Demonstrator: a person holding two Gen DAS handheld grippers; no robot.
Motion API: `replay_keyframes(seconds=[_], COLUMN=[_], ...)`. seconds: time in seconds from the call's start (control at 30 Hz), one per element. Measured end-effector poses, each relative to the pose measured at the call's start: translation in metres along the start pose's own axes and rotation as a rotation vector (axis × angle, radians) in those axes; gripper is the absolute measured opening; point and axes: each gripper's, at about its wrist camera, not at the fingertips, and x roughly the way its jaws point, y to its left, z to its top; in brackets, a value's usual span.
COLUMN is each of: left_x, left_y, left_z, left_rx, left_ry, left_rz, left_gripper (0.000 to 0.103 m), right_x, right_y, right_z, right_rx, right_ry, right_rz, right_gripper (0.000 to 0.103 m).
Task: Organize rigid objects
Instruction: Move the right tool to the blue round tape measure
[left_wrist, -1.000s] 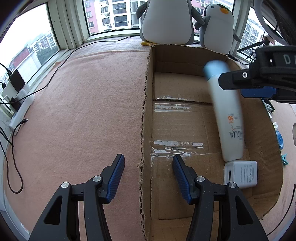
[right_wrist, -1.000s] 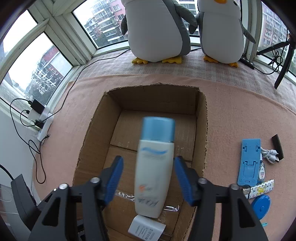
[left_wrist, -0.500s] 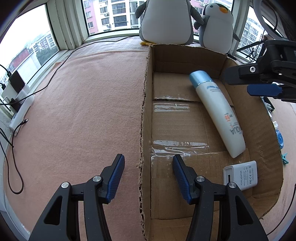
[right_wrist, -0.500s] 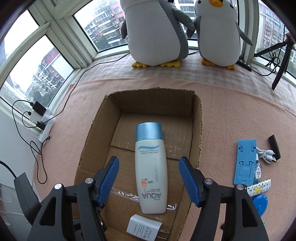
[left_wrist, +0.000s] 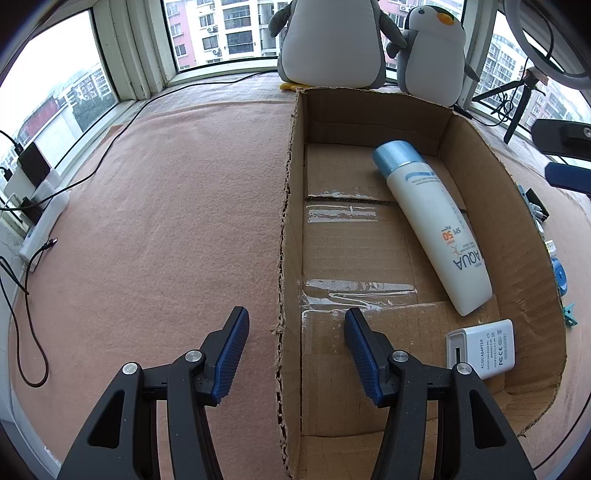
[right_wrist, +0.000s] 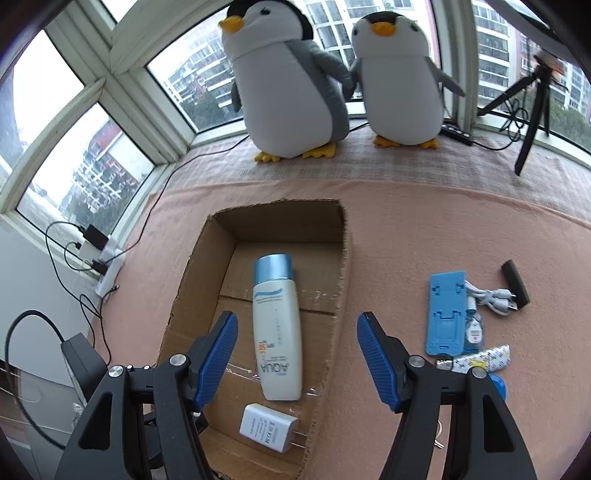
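Note:
A white sunscreen bottle (left_wrist: 432, 225) (right_wrist: 276, 328) with a light-blue cap lies flat inside the open cardboard box (left_wrist: 291, 229) (right_wrist: 184, 291). A white power adapter (left_wrist: 480, 349) (right_wrist: 267, 427) lies in the box's near corner, just below the bottle. My left gripper (left_wrist: 293, 354) is open and empty, straddling the box's left wall. High above the box my right gripper (right_wrist: 295, 352) is open with nothing between its fingers; part of it shows at the left wrist view's right edge (left_wrist: 565, 155).
On the pink cloth right of the box lie a blue phone stand (right_wrist: 447, 312), a white cable (right_wrist: 487, 297), a black stick (right_wrist: 514, 282) and a patterned tube (right_wrist: 484, 360). Two plush penguins (right_wrist: 291, 85) stand by the window. A power strip with cables (right_wrist: 107, 269) lies at left.
The bottle dropped from between the right gripper's fingers into the box and now lies still. The right gripper opened wider and rose up and back. The left gripper stayed put.

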Motion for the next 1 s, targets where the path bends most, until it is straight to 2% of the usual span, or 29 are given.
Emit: replay_keyframes(seconds=[0.2,0.4,0.67,1.0], left_x=[0.000,0.000,0.000,0.000], left_y=[0.000,-0.001,-0.001,-0.001], left_z=[-0.001,-0.001,-0.001,0.000], left_rx=[0.002,-0.001,0.000,-0.002], left_ry=[0.000,-0.001,0.001,0.001], left_rz=[0.000,0.000,-0.002,-0.005], left_gripper=[0.058,0.058,0.058,0.058], right_x=[-0.025,-0.041,-0.029,-0.003], right_y=[-0.025,-0.065,-0.111,-0.131], right_z=[-0.006,-0.014,-0.032,-0.051], right_rx=[-0.012,0.000,0.037,0.030], right_ry=[-0.030,-0.002,0.094,0.180], right_rz=[-0.053,-0.142,-0.218,-0.283], right_gripper=[0.063,0.063,0.063,0.063])
